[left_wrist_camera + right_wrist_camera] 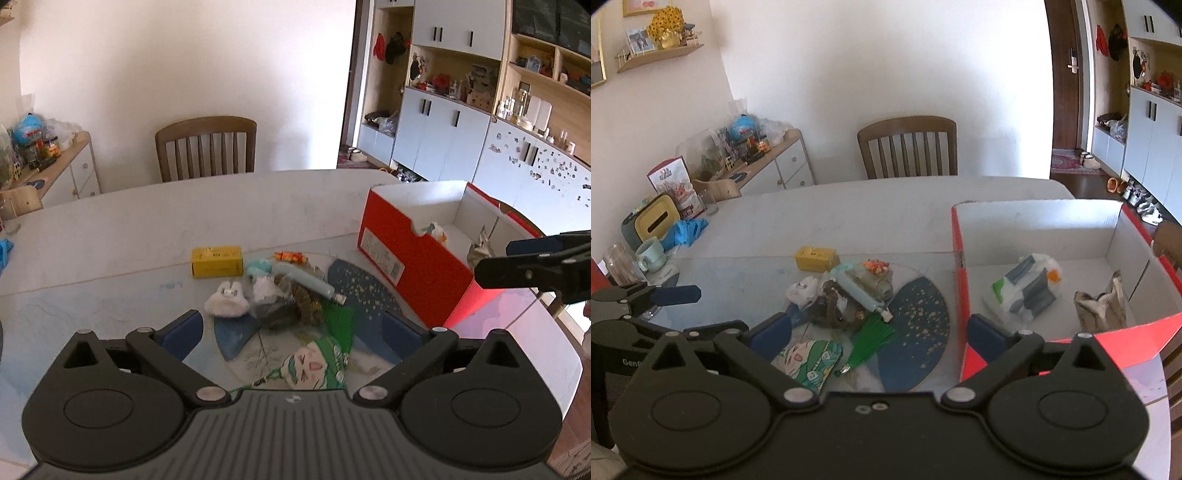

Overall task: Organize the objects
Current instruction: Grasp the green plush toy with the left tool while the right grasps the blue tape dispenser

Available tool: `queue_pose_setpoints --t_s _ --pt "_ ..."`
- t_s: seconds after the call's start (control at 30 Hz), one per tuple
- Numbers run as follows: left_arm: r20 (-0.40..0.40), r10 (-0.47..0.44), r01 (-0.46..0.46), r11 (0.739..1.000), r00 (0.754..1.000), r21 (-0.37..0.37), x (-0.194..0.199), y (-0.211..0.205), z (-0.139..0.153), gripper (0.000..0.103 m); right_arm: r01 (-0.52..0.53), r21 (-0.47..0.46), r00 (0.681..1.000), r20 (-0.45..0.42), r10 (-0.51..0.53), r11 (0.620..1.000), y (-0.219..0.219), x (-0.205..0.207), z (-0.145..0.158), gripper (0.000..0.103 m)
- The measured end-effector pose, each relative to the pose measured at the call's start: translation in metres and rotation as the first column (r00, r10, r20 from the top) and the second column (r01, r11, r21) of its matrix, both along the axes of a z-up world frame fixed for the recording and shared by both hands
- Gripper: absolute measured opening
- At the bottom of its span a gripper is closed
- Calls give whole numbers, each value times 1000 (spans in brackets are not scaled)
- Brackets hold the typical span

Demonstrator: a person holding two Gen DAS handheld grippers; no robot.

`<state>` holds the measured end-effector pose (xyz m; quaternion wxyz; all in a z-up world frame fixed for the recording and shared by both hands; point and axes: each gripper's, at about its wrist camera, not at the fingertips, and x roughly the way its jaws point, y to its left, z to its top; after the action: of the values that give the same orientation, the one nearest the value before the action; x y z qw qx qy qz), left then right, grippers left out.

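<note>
A pile lies on the white table (pixel 147 236): a yellow box (pixel 217 262), a white plush bunny (pixel 226 299), a pale blue tube (pixel 310 282), a dark blue fan (pixel 354 291), a green tassel (pixel 340 321) and a green cartoon card (pixel 317 365). My left gripper (pixel 293 330) hovers open just in front of the pile, holding nothing. My right gripper (pixel 881 332) is open too, straddling the fan (pixel 919 321) and the near left corner of the red box (pixel 1034 218). Inside the box are a plastic-wrapped pack (pixel 1027 288) and a beige pouch (pixel 1102 306).
A wooden chair (pixel 908 147) stands at the table's far side. At the left edge are a mug (pixel 652 254), a yellow tissue box (pixel 657 219), blue gloves (pixel 687 230) and a glass jar (pixel 618 262). A cluttered sideboard (pixel 768 162) stands against the wall.
</note>
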<state>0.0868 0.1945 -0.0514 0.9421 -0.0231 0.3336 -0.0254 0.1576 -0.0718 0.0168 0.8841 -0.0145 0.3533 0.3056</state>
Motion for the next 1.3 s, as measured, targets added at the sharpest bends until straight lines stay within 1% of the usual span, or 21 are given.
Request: queue_pose_setpoints --t_s 0.13,0.2,0.33,0.4,0.5,0.63,0.7,0.8,0.93,1.07,1.13,1.2,1.3 --pt "-33 -35 34 999 999 -28 0 7 -9 103 1 -19 1000 -12 -1 1000 9 0 -6 101" --pt "-39 -49 47 998 998 -39 -1 10 -14 103 2 -28 1000 -22 -3 1000 14 1 -11 101" --pt "-52 -45 42 997 998 -57 -2 17 -25 103 1 -42 999 -47 -3 999 22 5 -18 101" --pt "-52 -66 62 996 996 -63 -3 18 -30 103 -1 -50 998 -55 -2 999 25 6 -21 101" --pt "-52 -112 110 993 992 -36 -4 12 -39 103 -4 -59 998 -59 0 998 32 10 -24 101" --pt "-73 -180 179 984 981 -22 3 2 -51 103 -14 -72 998 -62 10 997 40 17 -28 101" --pt "-74 -191 191 982 979 -8 7 -2 -57 103 -20 -79 998 -62 15 997 45 22 -30 100" --pt "-85 -202 201 979 976 -14 16 -5 -65 103 -37 -88 997 -67 31 995 55 30 -35 99" --pt "-110 -214 213 977 971 -21 28 -9 -78 103 -52 -108 997 -70 45 993 66 45 -45 97" --pt "-130 -229 229 973 965 -14 35 -13 -88 103 -35 -116 997 -66 27 993 76 63 -50 95" --pt "-132 -229 231 973 964 -7 37 -15 -91 103 -24 -131 998 -56 17 991 79 73 -53 88" --pt "-129 -231 232 973 964 -7 38 -15 -91 103 -28 -157 998 -60 19 987 85 82 -58 85" --pt "-124 -228 230 973 966 2 43 -16 -93 103 -56 -186 997 -57 46 981 94 91 -65 83"
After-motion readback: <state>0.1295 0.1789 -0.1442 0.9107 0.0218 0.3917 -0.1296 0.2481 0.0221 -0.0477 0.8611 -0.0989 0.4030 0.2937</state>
